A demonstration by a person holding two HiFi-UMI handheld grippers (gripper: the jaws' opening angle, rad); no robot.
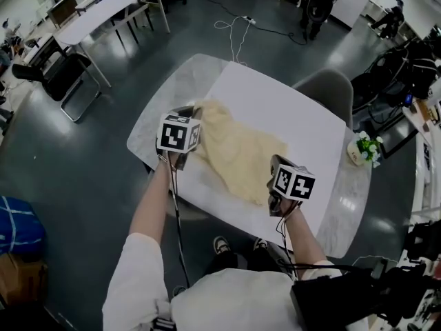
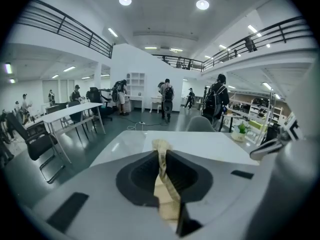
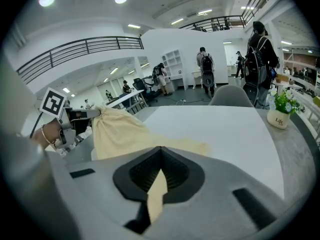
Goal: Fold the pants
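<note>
The pants are one pale cream garment lying loosely crumpled on the white table, near the middle of the head view and towards the table's lower left edge. Their long axis slants from upper left to lower right, from one gripper to the other. The upper left end is bunched and raised off the surface. The lower right end lies flatter, close to the table's near edge.

The left gripper is clamped on that raised upper left end. In the left gripper view its jaws stand nearly together, with a twisted fold of cream cloth pinched between them and spilling towards the camera. The right gripper grips the lower right end. In the right gripper view a thin strip of the same cloth is caught between its closed jaws, and the rest of the fabric spreads away to the left, rising to the other gripper's tip at the left of that picture.

There are two grippers, each bearing one marker cube, and both are closed on the single garment.

One small potted plant stands on the table's right edge, well apart from the cloth. One grey chair sits at the table's far side, upper right of centre.
</note>
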